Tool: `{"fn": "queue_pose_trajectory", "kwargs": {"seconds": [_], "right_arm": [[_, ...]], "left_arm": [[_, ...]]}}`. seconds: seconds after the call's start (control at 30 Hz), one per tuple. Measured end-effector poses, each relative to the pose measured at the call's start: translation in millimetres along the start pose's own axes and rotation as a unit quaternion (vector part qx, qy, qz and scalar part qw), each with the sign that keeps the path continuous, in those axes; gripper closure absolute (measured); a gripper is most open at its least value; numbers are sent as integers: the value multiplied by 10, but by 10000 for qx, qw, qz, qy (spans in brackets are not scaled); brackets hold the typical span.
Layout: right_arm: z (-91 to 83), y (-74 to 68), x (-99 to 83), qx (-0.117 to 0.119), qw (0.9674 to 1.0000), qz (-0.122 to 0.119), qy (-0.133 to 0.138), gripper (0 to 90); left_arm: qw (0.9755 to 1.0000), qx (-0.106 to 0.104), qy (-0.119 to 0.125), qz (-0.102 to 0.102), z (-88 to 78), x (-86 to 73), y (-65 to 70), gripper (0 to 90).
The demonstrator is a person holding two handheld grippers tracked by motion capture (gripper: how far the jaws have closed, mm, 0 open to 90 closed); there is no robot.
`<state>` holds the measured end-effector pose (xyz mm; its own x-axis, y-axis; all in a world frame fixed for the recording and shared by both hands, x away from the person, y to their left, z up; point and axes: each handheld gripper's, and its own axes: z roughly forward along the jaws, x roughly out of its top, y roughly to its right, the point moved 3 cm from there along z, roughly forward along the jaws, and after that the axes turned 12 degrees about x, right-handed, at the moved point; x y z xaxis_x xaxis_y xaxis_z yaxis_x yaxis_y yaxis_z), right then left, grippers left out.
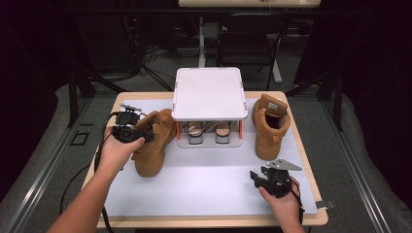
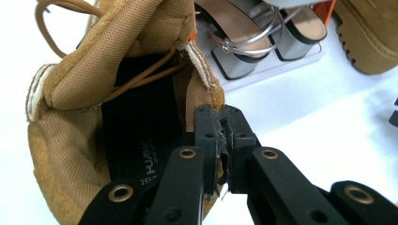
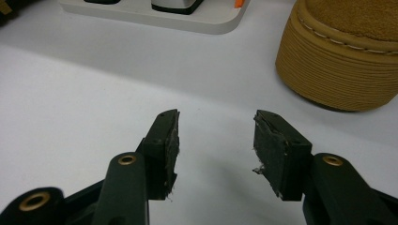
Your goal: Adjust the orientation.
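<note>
Jaws of left gripper (image 2: 223, 140) pinch the boot (image 2: 84, 93) collar.

The one piece of writing that can be made out is white print on the black insole (image 2: 141, 140) inside the tan boot (image 2: 70, 140), seen in the left gripper view. It runs sideways: a word in capitals that seems to begin "HJAN", with a smaller line beneath it and digits that look like "255". The letters are partly hidden and too small to read with certainty.
</note>
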<state>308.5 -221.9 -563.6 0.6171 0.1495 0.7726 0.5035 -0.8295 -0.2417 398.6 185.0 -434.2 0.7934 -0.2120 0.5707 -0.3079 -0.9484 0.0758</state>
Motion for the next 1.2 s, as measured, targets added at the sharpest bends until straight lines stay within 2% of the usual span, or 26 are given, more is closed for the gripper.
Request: {"fn": "queue_pose_trajectory", "kwargs": {"seconds": [0.33,0.6,0.67,0.77,0.83,1.0,1.2], "right_arm": [[-32,2,12,-19,9999,29,113,503],[-59,30,20,-47,9999,86,133,503],[-64,30,22,-60,9999,83,134,502],[-71,35,24,-65,9999,80,128,502],[-69,36,23,-60,9998,95,140,502],[-68,33,26,-68,9999,77,129,502],[-69,46,25,-50,9998,105,144,502]], "left_arm": [[9999,-18,-71,139,69,2,108,855],[9996,108,-81,235,36,17,132,828],[9997,76,-49,244,9,19,125,816],[9998,99,43,157,-67,45,87,795],[9998,109,22,141,-118,64,51,783],[9993,352,-10,147,-224,114,-66,750],[9983,558,-132,-31,-261,142,-296,729]]}}
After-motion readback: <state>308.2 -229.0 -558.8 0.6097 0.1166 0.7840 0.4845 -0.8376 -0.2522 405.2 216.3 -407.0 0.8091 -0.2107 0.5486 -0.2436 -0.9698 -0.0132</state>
